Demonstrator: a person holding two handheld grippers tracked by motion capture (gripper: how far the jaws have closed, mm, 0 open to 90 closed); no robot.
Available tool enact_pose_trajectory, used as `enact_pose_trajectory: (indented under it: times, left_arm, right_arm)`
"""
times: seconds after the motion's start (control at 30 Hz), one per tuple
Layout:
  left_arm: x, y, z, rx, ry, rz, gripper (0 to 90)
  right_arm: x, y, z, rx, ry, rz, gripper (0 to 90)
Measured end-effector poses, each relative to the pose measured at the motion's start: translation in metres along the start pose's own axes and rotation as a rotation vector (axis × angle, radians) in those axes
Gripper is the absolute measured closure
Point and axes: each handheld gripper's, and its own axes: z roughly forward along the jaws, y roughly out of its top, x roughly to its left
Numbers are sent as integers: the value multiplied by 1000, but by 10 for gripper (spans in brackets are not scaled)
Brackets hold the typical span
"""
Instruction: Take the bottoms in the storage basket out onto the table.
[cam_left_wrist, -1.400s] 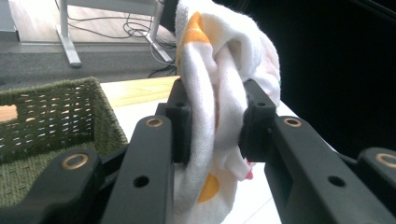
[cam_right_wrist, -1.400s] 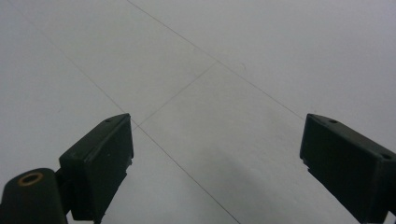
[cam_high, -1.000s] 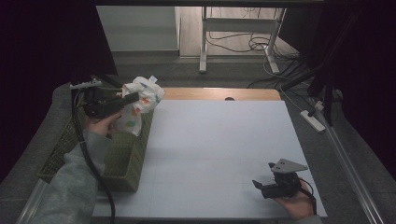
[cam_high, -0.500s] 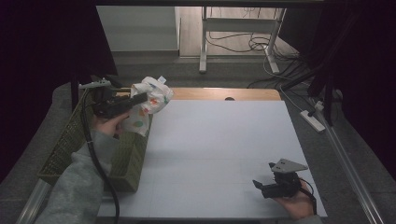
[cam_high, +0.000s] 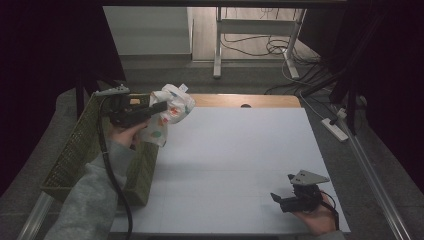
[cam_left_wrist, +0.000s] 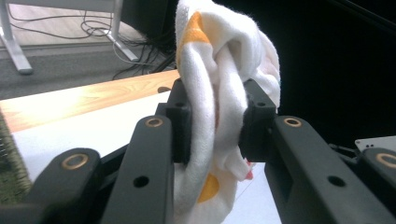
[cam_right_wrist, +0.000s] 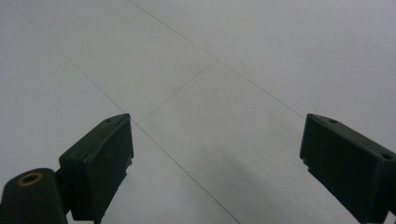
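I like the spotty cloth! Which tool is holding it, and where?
The left tool pinches the white spotted cloth at a bunched fold; the rest hangs below. The right tool holds nothing.

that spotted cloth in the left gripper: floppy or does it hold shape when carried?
Likely floppy: the cloth bunches into soft folds between the left gripper pads and hangs limp below them. Probably light, since its loose end dangles freely above the basket edge. The fuzzy weave looks unlikely to slip, though it may drape and snag on the basket.
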Motion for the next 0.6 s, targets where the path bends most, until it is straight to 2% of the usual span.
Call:
enact_pose_trajectory:
  times: [0.33, 0.6]
  left_arm:
    - [-13, 3, 14, 9, -30, 17, 699]
    - [-17, 1, 22, 18, -49, 19, 699]
  right_arm:
    - [0, 0, 0, 0, -1, -2, 99]
    - [0, 0, 0, 1, -2, -2, 99]
